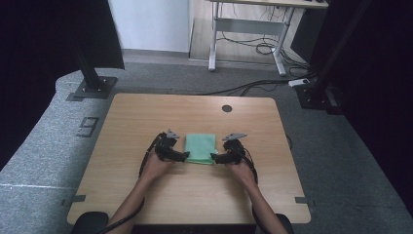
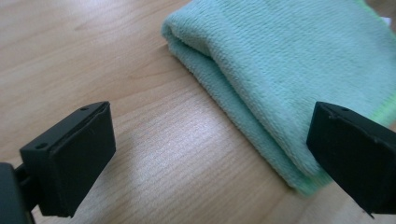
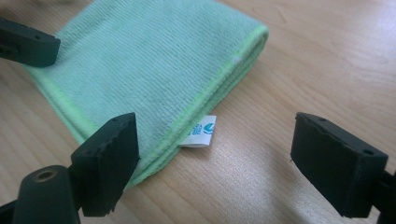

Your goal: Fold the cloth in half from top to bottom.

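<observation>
Lying folded between both wide-apart tools, left tool [image 1: 185,156] and right tool [image 1: 214,157]: green cloth [image 1: 200,148].

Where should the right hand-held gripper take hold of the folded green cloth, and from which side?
Probably the near right corner of the green cloth, by the white label. There the stitched layers lie stacked with open edges. Bring the open right hand-held gripper in low from the cloth's right side, one jaw sliding under the stack.
</observation>
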The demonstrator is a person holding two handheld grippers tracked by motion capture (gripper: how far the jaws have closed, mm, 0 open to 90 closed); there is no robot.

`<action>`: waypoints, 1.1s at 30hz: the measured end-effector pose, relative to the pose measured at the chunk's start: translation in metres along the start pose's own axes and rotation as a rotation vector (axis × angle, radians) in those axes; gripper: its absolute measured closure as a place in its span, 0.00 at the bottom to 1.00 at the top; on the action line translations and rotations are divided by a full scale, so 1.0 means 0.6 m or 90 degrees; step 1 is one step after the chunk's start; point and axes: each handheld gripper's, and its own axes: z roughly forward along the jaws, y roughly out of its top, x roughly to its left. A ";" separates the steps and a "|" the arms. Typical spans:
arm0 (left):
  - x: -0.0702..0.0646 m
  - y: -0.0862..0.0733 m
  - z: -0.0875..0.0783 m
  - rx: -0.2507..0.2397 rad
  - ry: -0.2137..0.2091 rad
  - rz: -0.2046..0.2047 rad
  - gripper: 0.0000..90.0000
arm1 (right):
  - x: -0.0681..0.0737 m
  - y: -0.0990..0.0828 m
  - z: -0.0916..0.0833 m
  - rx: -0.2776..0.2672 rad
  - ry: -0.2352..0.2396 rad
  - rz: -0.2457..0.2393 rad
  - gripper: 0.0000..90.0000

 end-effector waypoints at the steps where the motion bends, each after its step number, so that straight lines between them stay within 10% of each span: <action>1: -0.001 0.000 -0.005 -0.004 -0.001 0.003 0.02 | 0.001 0.001 -0.003 -0.003 0.002 -0.002 0.16; 33: -0.030 -0.052 -0.140 -0.043 0.006 0.077 0.00 | 0.012 -0.030 -0.122 -0.011 -0.011 -0.037 0.00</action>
